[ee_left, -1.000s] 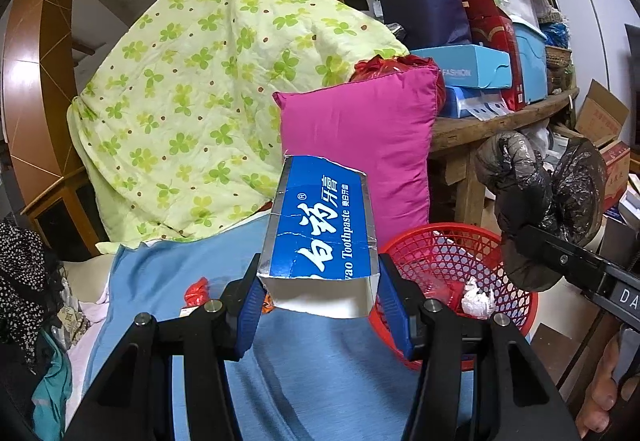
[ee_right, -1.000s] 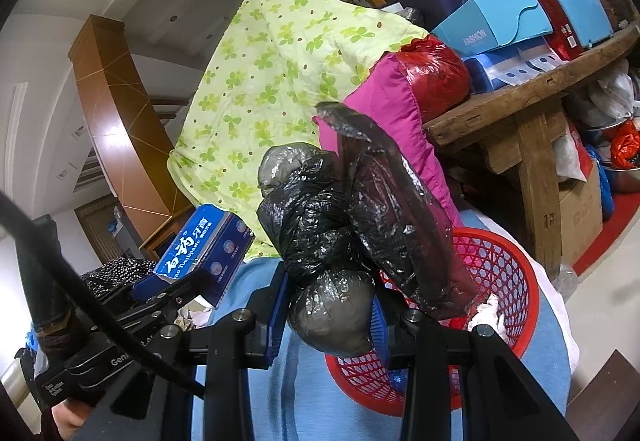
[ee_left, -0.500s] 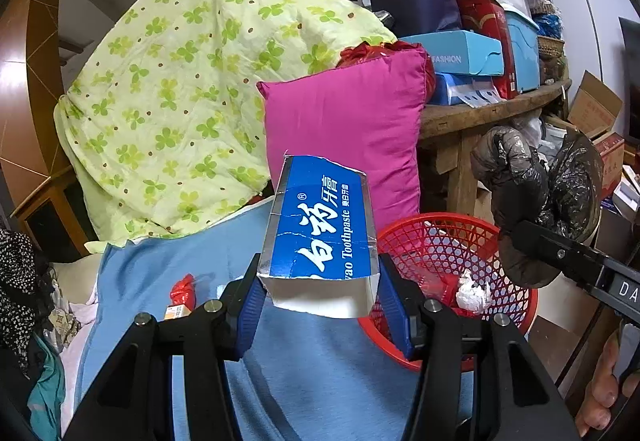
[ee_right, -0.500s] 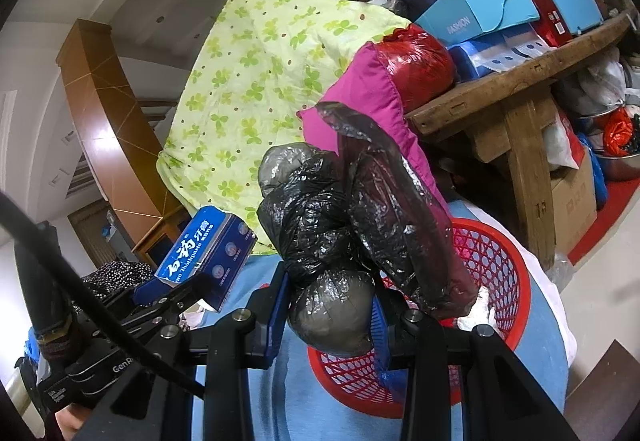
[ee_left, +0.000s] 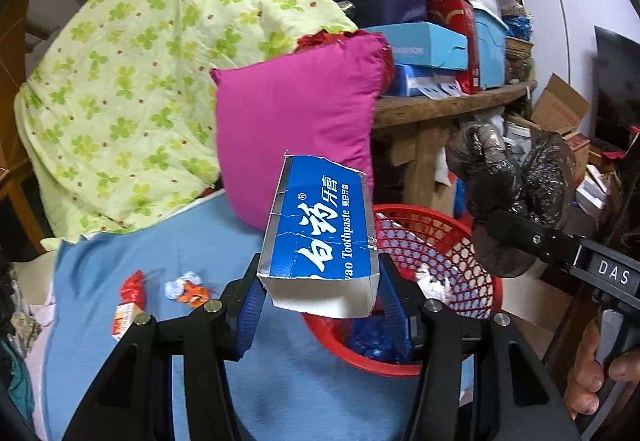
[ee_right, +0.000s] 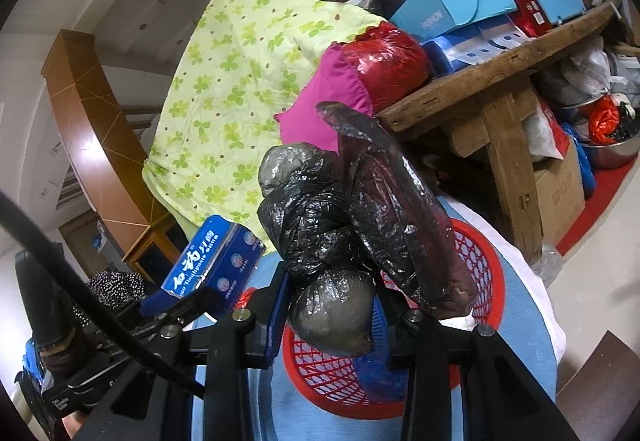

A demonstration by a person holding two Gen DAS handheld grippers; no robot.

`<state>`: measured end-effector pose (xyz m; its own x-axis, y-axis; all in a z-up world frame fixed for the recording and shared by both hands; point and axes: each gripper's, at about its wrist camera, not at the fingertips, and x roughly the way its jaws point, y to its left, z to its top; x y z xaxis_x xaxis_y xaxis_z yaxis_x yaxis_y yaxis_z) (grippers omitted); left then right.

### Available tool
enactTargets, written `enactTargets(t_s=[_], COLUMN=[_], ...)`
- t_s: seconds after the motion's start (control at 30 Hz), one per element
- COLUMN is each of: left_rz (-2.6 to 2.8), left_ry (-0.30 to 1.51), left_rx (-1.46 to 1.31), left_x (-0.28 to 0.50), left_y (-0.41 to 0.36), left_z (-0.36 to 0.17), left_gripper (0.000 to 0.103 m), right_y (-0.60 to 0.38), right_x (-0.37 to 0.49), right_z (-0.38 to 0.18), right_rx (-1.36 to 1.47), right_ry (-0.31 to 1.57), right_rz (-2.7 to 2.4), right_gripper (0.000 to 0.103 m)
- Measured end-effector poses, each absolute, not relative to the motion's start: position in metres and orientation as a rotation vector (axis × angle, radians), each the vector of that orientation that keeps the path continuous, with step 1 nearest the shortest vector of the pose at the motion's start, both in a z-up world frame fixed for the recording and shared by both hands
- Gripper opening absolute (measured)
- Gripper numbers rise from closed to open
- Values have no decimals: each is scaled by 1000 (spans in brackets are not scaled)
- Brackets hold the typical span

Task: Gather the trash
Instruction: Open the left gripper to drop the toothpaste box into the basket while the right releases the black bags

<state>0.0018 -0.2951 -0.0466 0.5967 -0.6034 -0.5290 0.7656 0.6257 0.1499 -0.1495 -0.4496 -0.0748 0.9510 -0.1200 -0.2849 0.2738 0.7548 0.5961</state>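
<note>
You are over a bed (ee_left: 132, 321) under a blue sheet. On it lie a red basket (ee_left: 472, 241) at its right edge, a pink pillow (ee_left: 296, 121) propped behind the basket, a green quilt (ee_left: 132, 81) heaped at the far left, and small wrappers (ee_left: 188, 287) near a red packet (ee_left: 130, 303) on the left.

Glossy cardboard toothpaste box (ee_left: 320, 237); crinkled shiny plastic bag (ee_right: 352, 225); red plastic mesh basket (ee_left: 452, 241)

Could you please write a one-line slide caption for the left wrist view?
Left gripper grips a blue toothpaste box beside the red basket.
</note>
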Motion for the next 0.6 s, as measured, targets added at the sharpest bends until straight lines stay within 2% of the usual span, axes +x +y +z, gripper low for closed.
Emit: enactTargets(t_s=[0.6], left_rz=[-926], left_ry=[608], left_rx=[348], left_x=[21], left_y=[-321], left_z=[-84], left_gripper=[57], right_y=[-468], right_x=[-142], right_z=[-94], right_rx=[753], right_ry=[263], right_rz=[-252], right_gripper=[40])
